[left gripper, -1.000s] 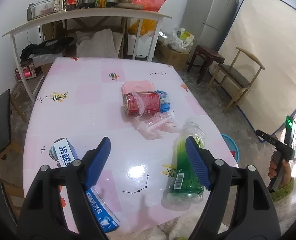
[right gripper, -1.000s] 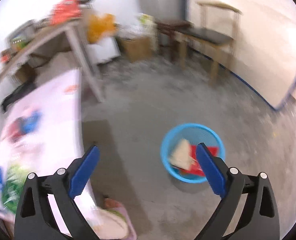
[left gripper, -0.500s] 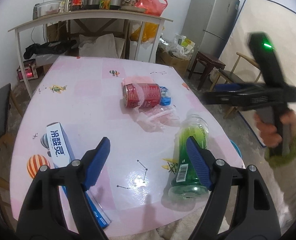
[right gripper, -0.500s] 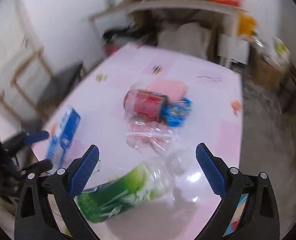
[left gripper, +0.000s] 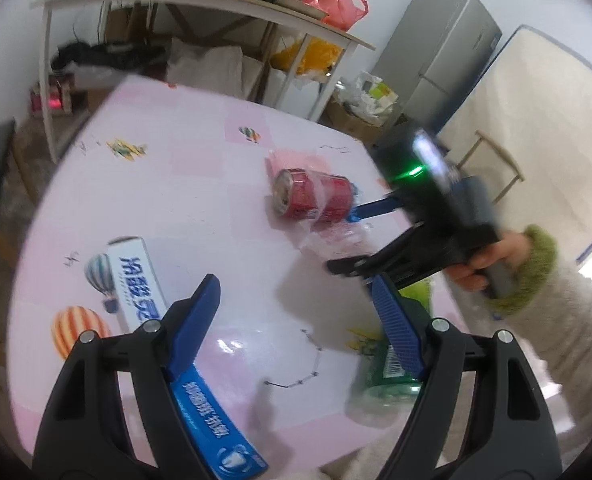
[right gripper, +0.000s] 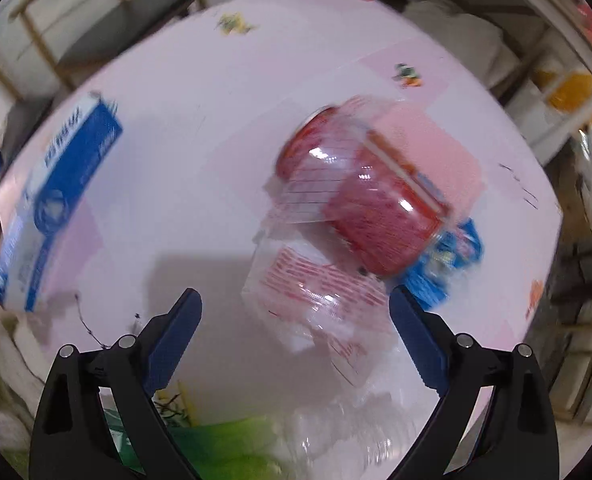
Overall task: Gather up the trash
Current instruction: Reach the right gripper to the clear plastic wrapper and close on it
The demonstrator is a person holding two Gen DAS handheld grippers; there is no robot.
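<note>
Pink table [right gripper: 183, 128], red can [right gripper: 360, 200], possibly wrapped

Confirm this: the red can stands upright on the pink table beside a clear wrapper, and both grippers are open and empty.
One thing is wrong: the red can lies on its side, not upright, as the right wrist view shows. The rest holds: it is on the pink table, beside the clear wrapper, and the left gripper and right gripper are open and empty.

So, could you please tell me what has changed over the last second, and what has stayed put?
The right gripper swung from above the blue floor basket to over the pink table, and now hovers open above the clear crinkled plastic wrapper beside the red drink can. Nothing was gripped or released. The left gripper dipped slightly, open. The can, blue-and-white toothpaste box and green plastic bottle lie unmoved.
</note>
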